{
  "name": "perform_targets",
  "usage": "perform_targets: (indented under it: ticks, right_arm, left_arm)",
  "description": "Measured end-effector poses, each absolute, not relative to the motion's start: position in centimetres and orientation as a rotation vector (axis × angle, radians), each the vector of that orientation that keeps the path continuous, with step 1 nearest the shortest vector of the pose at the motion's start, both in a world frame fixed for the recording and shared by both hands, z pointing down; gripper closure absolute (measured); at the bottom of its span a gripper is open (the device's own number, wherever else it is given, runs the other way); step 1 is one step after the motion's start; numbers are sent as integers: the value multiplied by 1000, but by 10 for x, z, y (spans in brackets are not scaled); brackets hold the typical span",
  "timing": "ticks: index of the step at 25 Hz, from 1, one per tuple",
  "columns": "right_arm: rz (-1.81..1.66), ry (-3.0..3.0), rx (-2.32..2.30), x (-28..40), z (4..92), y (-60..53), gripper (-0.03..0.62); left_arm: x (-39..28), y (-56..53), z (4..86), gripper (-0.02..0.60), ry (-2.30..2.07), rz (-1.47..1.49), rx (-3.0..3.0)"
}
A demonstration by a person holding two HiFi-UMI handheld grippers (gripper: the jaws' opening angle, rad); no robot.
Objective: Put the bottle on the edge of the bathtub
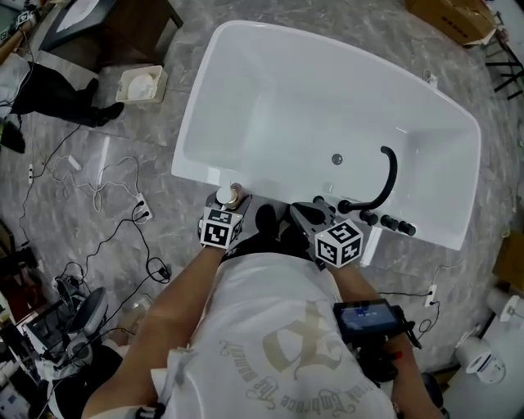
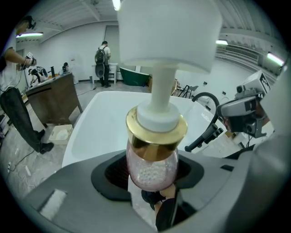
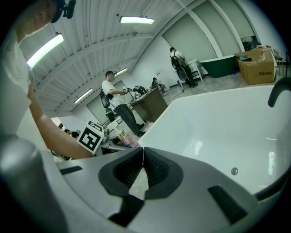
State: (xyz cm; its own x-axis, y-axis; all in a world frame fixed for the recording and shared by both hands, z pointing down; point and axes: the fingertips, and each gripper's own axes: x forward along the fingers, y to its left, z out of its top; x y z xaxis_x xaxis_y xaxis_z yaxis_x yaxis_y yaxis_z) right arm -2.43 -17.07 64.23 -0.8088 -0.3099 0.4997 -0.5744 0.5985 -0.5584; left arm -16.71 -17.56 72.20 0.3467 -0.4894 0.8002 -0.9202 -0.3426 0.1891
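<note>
While right gripper [image 3: 142, 154] sits closed, left gripper [image 2: 152, 178] clamps the bottle [image 2: 153, 157].

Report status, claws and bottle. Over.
Left claw shut on bottle, at bathtub near rim. Right claw shut, empty. Faucet off right, not in the way.

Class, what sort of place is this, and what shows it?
Likely a workshop or test hall, not a bathroom: the bathtub stands on a floor with a power strip and cardboard box, under strip lights.
</note>
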Motion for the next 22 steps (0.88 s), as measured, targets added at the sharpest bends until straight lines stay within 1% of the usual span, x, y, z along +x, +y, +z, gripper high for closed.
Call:
perform_targets:
  ticks: [11, 22]
  right_arm:
    - [1068, -2460, 703, -14, 644, -189, 588]
    - [1084, -2446, 663, -14, 650, -202, 588]
  left_arm:
    - [-157, -195, 748, 356, -1201, 956, 1956]
    - [-151, -208, 770, 357, -1218, 975, 1924]
